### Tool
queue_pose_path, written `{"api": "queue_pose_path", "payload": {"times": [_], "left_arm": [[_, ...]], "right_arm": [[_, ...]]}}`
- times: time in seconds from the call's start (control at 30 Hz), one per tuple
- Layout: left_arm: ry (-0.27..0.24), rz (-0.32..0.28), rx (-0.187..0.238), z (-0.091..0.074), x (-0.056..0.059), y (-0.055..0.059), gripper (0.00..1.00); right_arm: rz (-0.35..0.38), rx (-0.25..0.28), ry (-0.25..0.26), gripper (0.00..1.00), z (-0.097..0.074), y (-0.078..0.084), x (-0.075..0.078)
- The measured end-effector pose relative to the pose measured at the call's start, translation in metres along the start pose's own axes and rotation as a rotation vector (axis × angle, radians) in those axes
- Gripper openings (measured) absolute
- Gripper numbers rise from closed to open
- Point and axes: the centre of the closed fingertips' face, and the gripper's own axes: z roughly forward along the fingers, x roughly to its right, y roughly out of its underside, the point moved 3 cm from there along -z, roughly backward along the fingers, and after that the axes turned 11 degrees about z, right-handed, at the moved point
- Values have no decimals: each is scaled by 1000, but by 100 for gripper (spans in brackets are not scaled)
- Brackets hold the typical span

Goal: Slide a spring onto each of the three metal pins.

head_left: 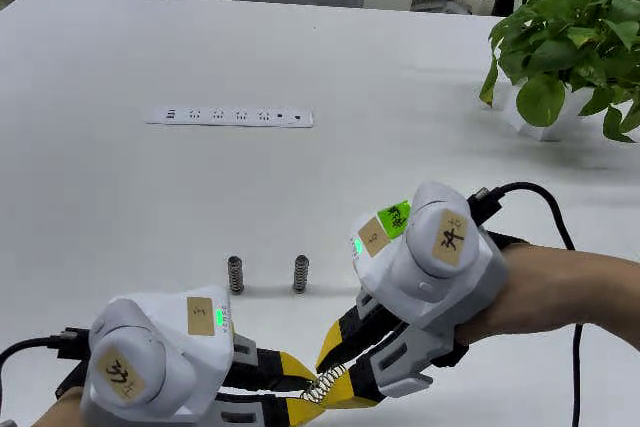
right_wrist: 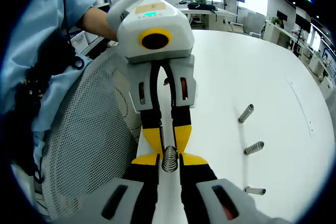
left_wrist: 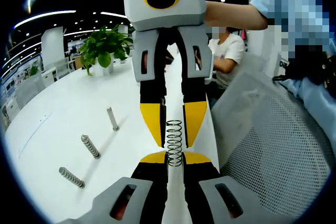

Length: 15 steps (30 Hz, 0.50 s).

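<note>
Left gripper (left_wrist: 174, 159) and right gripper (right_wrist: 169, 161) both clamped on one spring (left_wrist: 174, 140), axis lying tip to tip; bare pin (left_wrist: 112, 118) upright, forward-left of left gripper, nearer right gripper.

Two sprung pins (head_left: 235, 274) (head_left: 300, 273), bare pin (left_wrist: 112, 118), spring (left_wrist: 174, 142) gripped

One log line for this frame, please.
stage: third spring held | left gripper: shut on spring | right gripper: shut on spring | sprung pins: two | bare pin: one, upright
</note>
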Motion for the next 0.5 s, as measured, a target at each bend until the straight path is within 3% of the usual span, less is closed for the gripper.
{"api": "queue_pose_path", "payload": {"times": [0.5], "left_arm": [[-5,-18,23,2,1,-3,9]], "right_arm": [[12,-8,3,13,1,2,0]]}}
